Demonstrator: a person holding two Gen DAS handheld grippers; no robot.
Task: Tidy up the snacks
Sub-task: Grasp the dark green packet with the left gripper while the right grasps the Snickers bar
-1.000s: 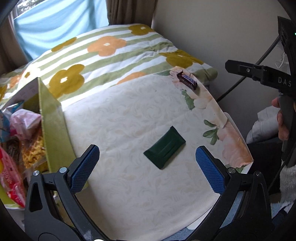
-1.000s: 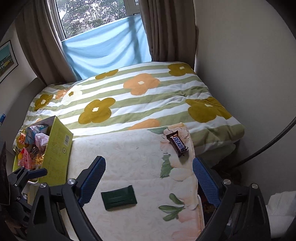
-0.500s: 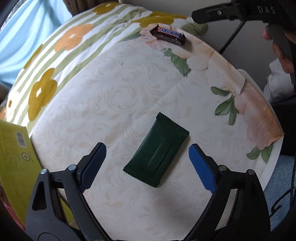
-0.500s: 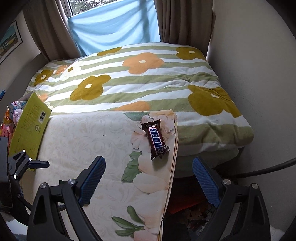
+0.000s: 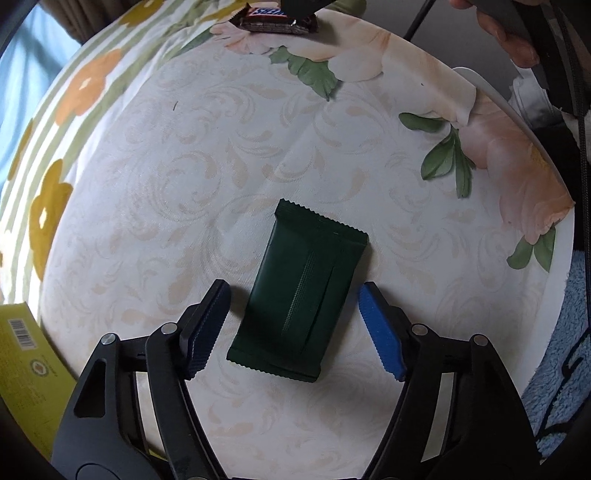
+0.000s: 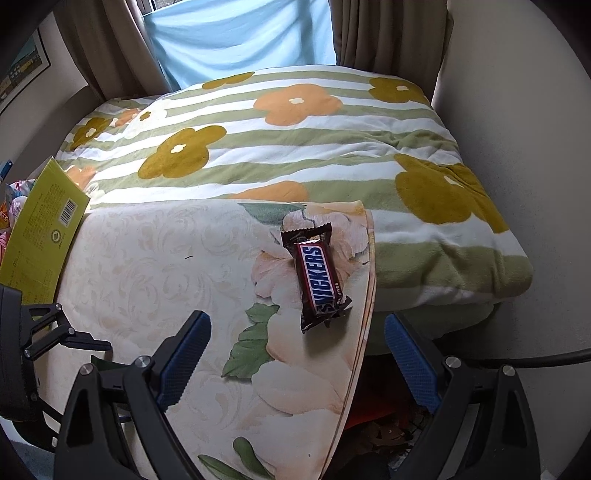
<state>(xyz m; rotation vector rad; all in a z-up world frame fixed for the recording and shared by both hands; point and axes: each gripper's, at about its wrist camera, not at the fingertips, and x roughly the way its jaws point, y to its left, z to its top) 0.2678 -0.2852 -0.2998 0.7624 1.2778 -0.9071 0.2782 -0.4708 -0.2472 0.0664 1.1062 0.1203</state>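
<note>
A dark green snack packet (image 5: pixel 301 295) lies flat on the round table's floral cloth (image 5: pixel 166 192). My left gripper (image 5: pixel 295 328) is open, its blue pads on either side of the packet's near end, close above the cloth. A Snickers bar (image 6: pixel 319 275) lies near the table's right edge; it also shows in the left wrist view (image 5: pixel 277 20) at the far edge. My right gripper (image 6: pixel 295 363) is open and empty, just short of the bar. A yellow-green box (image 6: pixel 40 225) holding several snacks stands at the left.
A bed with a green-striped flowered blanket (image 6: pixel 295 147) lies beyond the table. A wall (image 6: pixel 517 110) is to the right, with a black cable (image 6: pixel 535 360) low beside it. The table edge (image 6: pixel 364 350) drops off right of the Snickers bar.
My left gripper has moved down and forward over the green packet and its jaws have narrowed around it. My right gripper has moved closer to the Snickers bar.
</note>
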